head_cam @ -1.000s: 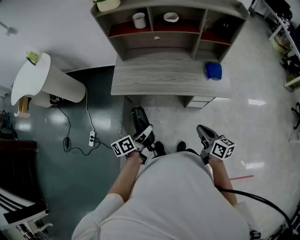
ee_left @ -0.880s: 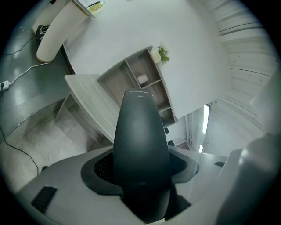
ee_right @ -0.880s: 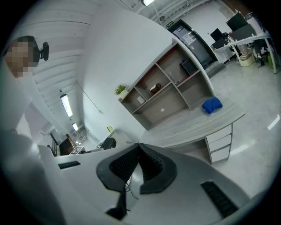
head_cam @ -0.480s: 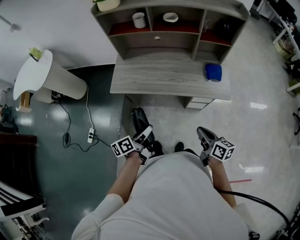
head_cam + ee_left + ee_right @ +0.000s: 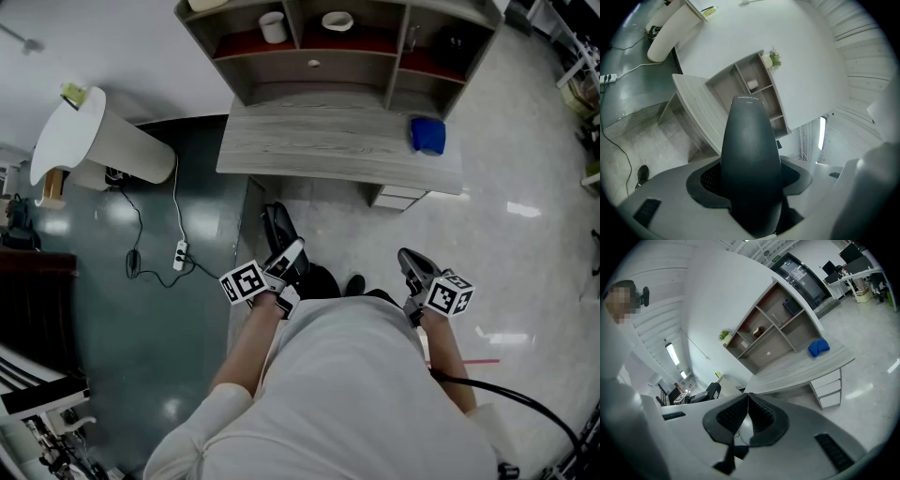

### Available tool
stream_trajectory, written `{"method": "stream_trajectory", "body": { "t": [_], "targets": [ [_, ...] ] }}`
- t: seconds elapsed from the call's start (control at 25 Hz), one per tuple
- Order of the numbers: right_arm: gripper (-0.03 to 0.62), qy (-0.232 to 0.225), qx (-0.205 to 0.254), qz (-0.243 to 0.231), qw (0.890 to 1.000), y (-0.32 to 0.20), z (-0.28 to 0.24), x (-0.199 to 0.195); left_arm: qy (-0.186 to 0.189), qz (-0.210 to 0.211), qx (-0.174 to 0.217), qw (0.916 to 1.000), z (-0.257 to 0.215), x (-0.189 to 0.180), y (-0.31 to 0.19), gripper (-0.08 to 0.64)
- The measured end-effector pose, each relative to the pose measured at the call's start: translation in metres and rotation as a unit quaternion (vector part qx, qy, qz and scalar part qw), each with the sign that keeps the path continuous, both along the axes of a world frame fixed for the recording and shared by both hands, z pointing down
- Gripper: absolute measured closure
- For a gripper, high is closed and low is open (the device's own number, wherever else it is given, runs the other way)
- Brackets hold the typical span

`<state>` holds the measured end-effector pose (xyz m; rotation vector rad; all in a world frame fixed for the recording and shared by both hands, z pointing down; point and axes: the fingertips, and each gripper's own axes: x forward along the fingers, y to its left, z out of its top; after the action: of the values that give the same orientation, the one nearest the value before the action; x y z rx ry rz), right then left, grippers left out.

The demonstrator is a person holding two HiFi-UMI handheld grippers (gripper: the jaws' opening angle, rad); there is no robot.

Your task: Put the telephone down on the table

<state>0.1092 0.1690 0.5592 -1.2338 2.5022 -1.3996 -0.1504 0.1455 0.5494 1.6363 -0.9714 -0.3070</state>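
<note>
Left gripper (image 5: 290,262): jaws apart only as far as the telephone is wide, and clamped on it from both sides.
Left pads (image 5: 709,180): the ribbed dark pads press against the lower part of the telephone's body.
Telephone (image 5: 750,140): a dark, smooth, tapering handset that stands straight out from between the left jaws, narrow end farthest from the gripper. It is held in the air and is not on the table.
Telephone in the head view: its black end reaches past the left gripper toward the table, over the floor and short of the table's front edge.
Right gripper (image 5: 747,396): jaws brought together, tips touching, nothing between them.
Right gripper in the head view: held low beside the person's right side, over the pale floor, well apart from the left gripper.
Person (image 5: 347,394): white top fills the lower middle of the head view. Both forearms reach forward to the grippers, and a dark shoe (image 5: 355,282) shows between them.
Table (image 5: 328,150): grey wood-grain top ahead of both grippers, mostly bare.
Blue object (image 5: 427,135): lies near the table's right end.
Shelf unit (image 5: 319,80): stands at the back of the table. A white cup (image 5: 273,26) and a white bowl (image 5: 337,20) sit in separate upper compartments.
Power strip (image 5: 178,255): on the dark floor to the left, with a cable trailing from it.
</note>
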Motion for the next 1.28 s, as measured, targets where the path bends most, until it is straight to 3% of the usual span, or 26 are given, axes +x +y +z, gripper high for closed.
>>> {"method": "stream_trajectory", "body": {
  "t": [0.56, 1.28],
  "targets": [
    [0.574, 0.007, -0.004, 0.038, 0.999, -0.067, 0.001, 0.0, -0.003, 0.035, -0.008, 0.9994, 0.012, -0.002, -0.079, 0.261],
    [0.574, 0.033, -0.018, 0.097, 0.995, -0.187, -0.008, -0.053, -0.029, 0.133, -0.012, 0.9906, 0.026, -0.039, -0.227, 0.261]
  ]
}}
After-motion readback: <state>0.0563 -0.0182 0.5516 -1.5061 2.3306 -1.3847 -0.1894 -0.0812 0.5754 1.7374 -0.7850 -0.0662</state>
